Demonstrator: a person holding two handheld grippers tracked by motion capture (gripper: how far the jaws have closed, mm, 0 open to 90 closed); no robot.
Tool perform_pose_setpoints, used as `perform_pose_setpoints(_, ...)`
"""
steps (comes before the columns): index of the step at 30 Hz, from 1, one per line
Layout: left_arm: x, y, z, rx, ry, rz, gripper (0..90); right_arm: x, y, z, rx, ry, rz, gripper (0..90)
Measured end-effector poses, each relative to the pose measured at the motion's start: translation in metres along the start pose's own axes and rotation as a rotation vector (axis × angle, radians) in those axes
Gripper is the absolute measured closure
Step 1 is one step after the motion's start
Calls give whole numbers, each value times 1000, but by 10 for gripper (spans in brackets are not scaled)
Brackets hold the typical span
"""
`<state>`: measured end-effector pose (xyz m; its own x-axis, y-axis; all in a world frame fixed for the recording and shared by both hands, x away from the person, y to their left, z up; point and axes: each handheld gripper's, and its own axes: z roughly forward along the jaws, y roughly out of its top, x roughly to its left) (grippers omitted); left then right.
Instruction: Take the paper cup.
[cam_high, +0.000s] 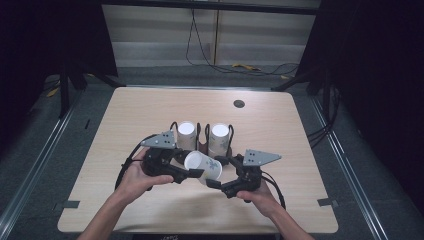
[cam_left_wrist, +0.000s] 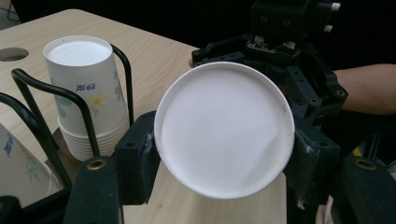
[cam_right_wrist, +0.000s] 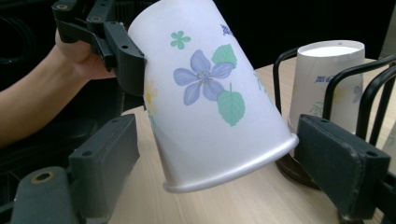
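While left gripper (cam_high: 196, 173) clamps paper cup (cam_high: 202, 165), right gripper (cam_high: 215, 172) alongside

White paper cup (cam_right_wrist: 210, 93), printed with a purple-blue flower, green leaves, a small green blossom and a touch of yellow; plain white base (cam_left_wrist: 224, 128). Black jaws on the left gripper (cam_left_wrist: 224, 186) and the right gripper (cam_right_wrist: 219, 182). Behind the cup, two white cup stacks (cam_high: 186, 135) with the same blue and green print, set in a black wire rack (cam_high: 204, 131) on a dark brown base. Pale wood-grain table (cam_high: 280, 125) beneath the cup.
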<state>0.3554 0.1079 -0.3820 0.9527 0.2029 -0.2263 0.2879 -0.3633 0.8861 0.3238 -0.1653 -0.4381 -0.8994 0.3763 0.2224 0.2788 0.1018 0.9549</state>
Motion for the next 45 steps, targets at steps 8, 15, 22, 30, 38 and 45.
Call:
perform_pose_setpoints(8,-2,1,1,-5,-32,-6,355,-2,-1,2,0,46,14,142)
perform_pose_setpoints(15,-2,0,2,2,-35,-9,355,-3,-3,4,13,58,18,179)
perform_pose_setpoints(22,2,-2,4,5,-39,-23,355,-5,-5,7,26,50,17,185)
perform_pose_setpoints(30,4,-3,1,-20,-55,-28,351,-6,-5,6,21,73,3,247)
perform_pose_setpoints(38,7,-4,-2,-43,-69,-58,340,-3,-4,5,10,75,-12,292)
perform_pose_setpoints(45,8,-4,0,-25,-61,-76,262,-2,-3,4,10,81,-9,307)
